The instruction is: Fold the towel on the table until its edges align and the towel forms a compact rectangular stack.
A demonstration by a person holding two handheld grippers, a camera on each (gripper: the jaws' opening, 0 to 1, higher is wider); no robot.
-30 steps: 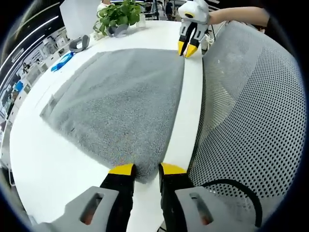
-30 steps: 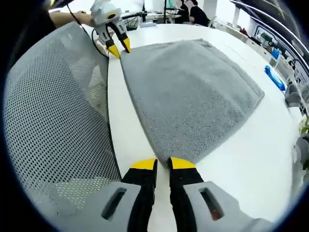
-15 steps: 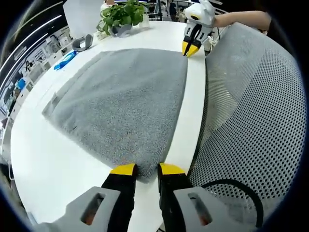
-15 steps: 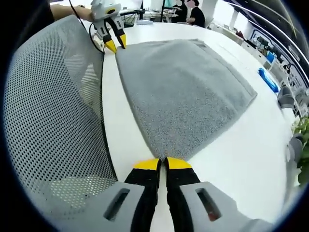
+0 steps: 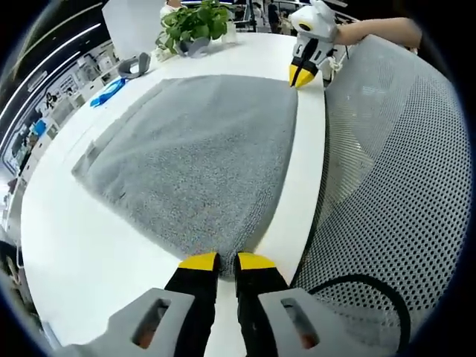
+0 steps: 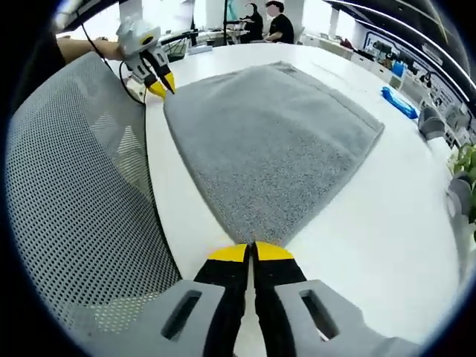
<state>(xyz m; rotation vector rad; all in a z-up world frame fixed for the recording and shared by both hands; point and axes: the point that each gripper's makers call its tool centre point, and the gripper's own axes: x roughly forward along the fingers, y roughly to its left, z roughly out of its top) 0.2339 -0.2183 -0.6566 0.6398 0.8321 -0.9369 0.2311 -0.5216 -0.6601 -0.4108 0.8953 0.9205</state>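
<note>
A grey towel (image 5: 193,149) lies spread flat on a white table (image 5: 82,245), its near edge running along the table's edge beside a grey mesh chair back (image 5: 387,186). The left gripper (image 5: 227,262) is pinched onto one near corner of the towel, jaws nearly together; the right gripper (image 6: 250,253) is clamped on the other near corner, jaws touching. At the table's far side stand a potted green plant (image 5: 195,22), a blue item (image 5: 108,92) and a white board (image 5: 134,26). Beyond are office desks and seated people (image 6: 268,18).
</note>
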